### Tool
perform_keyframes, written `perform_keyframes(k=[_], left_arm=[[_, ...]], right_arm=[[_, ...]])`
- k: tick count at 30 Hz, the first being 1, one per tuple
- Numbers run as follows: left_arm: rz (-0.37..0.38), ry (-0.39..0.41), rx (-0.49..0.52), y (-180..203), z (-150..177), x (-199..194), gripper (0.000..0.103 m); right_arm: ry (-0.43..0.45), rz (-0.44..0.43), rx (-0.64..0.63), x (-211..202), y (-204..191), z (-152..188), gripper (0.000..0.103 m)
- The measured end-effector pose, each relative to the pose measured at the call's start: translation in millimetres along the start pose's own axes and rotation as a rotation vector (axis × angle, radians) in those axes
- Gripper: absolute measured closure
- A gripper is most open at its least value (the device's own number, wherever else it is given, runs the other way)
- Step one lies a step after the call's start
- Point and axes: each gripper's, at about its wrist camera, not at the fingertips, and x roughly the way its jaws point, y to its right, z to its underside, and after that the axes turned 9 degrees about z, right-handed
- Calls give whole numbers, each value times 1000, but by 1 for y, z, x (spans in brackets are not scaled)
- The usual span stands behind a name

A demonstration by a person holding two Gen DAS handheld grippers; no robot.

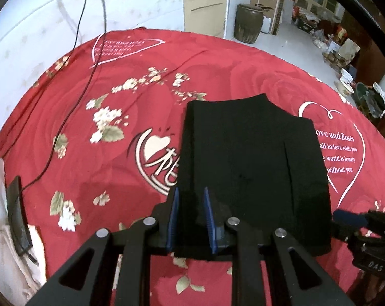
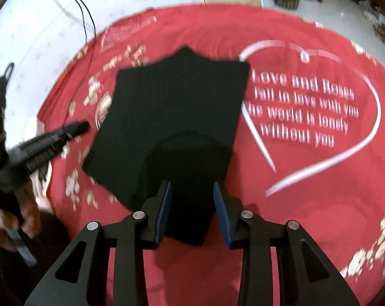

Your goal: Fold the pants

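Folded black pants [image 1: 253, 168] on the red bedspread [image 1: 116, 178], both our grippers over the near edge.

In the left wrist view the pants lie as a flat dark rectangle from centre toward 3 o'clock, covering part of the white emblem. Our left gripper [image 1: 191, 219] has its blue pads narrowly apart over the near left corner at 6 o'clock; we cannot tell whether cloth is pinched. In the blurred right wrist view, our right gripper [image 2: 192, 211] stands with fingers moderately apart, dark fabric between them, pads not visibly pressing. A black cable [image 1: 64, 117] trails at 10 o'clock.
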Motion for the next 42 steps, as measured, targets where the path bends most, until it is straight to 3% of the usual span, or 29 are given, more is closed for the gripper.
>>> perform_keyframes(k=[1, 3, 4, 6, 13, 17, 21, 24, 26, 27, 28, 29, 30, 32, 36, 39, 42], left_arm=[[8, 1, -11, -4, 1, -2, 79], [28, 3, -22, -11, -1, -2, 62], [44, 3, -25, -14, -2, 0, 59], [61, 0, -34, -21, -5, 5, 58], [200, -67, -87, -49, -14, 42, 54], [302, -79, -150, -63, -17, 56, 41], [364, -64, -120, -55, -20, 61, 30], [449, -85, -110, -46, -22, 63, 30], [402, -77, -41, -34, -20, 64, 31], [370, -70, -8, -28, -19, 64, 46], [363, -64, -2, -24, -21, 62, 52], [370, -59, -26, -25, -24, 60, 67], [378, -54, -46, -26, -26, 58, 74], [371, -27, -43, -25, -31, 48, 80], [339, 57, -5, -15, -45, 23, 82], [333, 115, -36, -29, -58, 11, 81], [324, 86, -113, -49, -63, 35, 74]], right_arm=[[4, -10, 13, -2, 3, 2, 68], [4, -31, 54, -3, 13, 2, 65], [4, -39, 70, -2, 16, 1, 62], [6, -60, 107, 0, 23, -3, 57], [-21, -151, 173, 26, 35, -23, 56], [0, -204, 195, 36, 36, -36, 54], [21, -228, 192, 44, 31, -51, 51], [24, -240, 185, 48, 27, -59, 50], [21, -218, 172, 49, 22, -61, 58], [16, -217, 177, 50, 24, -62, 74], [12, -228, 196, 49, 27, -62, 80], [9, -237, 208, 48, 27, -64, 86], [11, -242, 208, 44, 26, -65, 86], [28, -263, 199, 35, 20, -68, 87], [75, -314, 184, 15, 7, -80, 87], [103, -330, 183, 11, -1, -95, 87], [55, -324, 168, 32, 0, -111, 86]])
